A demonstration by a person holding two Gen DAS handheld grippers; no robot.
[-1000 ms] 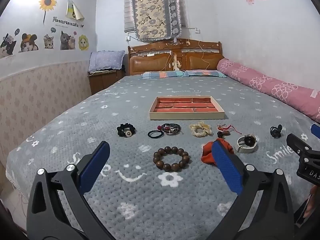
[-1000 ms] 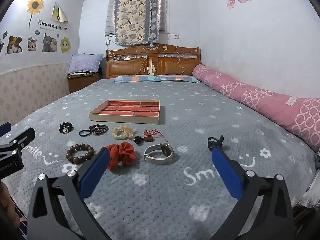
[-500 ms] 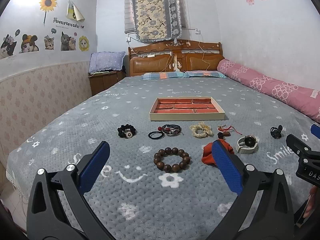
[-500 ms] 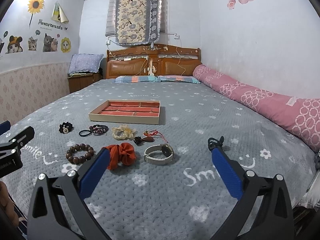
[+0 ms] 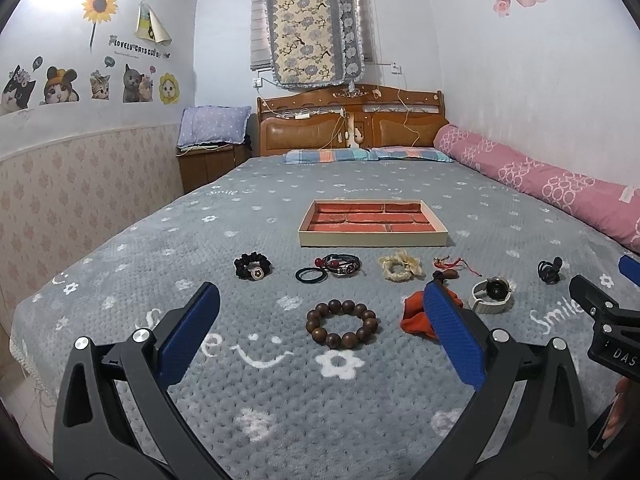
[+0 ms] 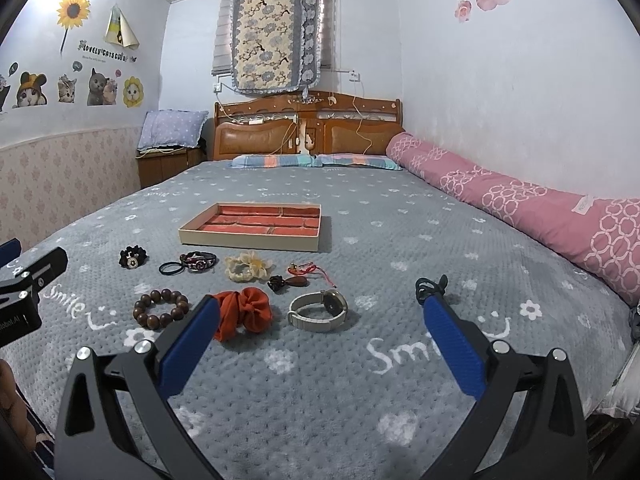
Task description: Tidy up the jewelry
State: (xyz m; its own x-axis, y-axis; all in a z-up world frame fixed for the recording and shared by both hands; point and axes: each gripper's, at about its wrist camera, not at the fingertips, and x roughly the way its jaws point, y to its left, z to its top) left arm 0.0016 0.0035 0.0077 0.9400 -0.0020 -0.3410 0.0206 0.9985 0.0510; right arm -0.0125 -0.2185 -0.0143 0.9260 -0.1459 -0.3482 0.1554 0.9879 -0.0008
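Left wrist view: we see the left tongs (image 5: 320,320) spread apart over the bed (image 5: 160,248), wooden bead bracelet (image 5: 342,323) at frame centre, tray (image 5: 372,237) above it. Right wrist view: our right tongs (image 6: 320,320) likewise gape, watch (image 6: 319,312) between them.

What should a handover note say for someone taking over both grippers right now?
Left gripper: open, empty, held above the near edge of the bed.
Right gripper: open, empty, likewise.
Tray: on the grey blanket, beyond the jewelry; its red compartments look empty.
On the blanket, in front of the tray: wooden bead bracelet, orange scrunchie, watch, black scrunchie with charm, black hair tie, dark braided bracelet, cream scrunchie, red cord piece, and a small black item far right.
Done: nothing placed in the tray.
Left: move every piece into the tray.
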